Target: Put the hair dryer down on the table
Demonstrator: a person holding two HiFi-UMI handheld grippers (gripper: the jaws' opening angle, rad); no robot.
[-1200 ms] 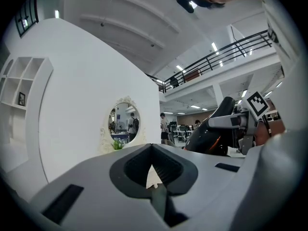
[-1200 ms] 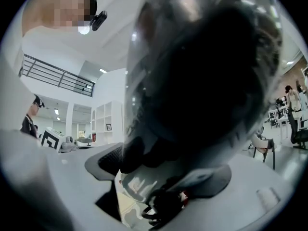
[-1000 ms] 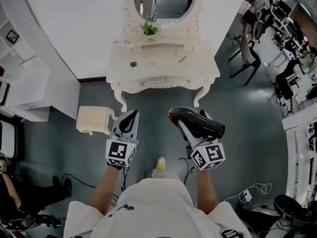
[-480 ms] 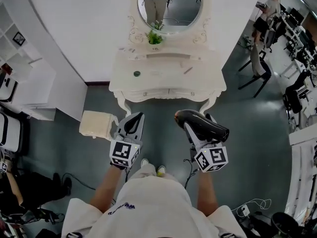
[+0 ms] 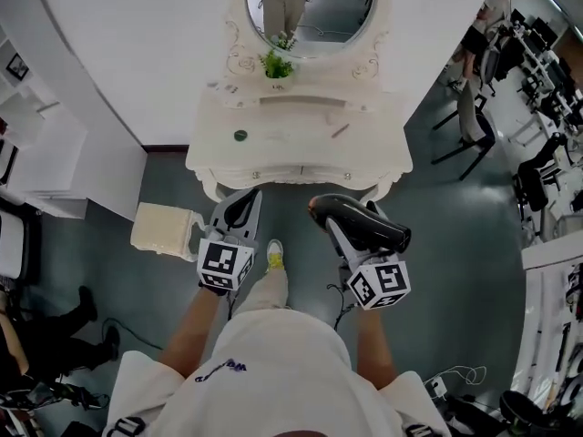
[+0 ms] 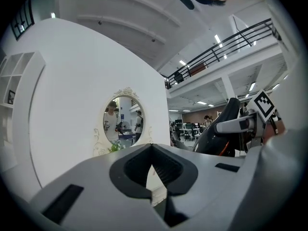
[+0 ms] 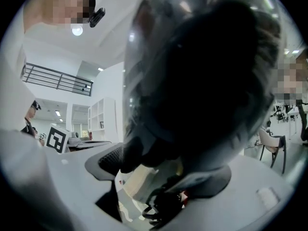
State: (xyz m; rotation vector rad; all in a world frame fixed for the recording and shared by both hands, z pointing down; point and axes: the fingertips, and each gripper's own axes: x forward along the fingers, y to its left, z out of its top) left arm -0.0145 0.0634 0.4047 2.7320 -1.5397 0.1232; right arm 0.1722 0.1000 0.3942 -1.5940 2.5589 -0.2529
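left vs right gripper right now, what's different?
Load: the left gripper is empty; the right gripper carries the black hair dryer.
Jaws: the left gripper's are shut tip to tip; the right gripper's stand wide, clamped on the hair dryer's body.
Shared: both point level toward the white dressing table, and each has a marker cube at its rear.

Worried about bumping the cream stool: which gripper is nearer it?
Left. The left gripper hangs just right of the cream stool; the right gripper, holding the hair dryer, is farther right.
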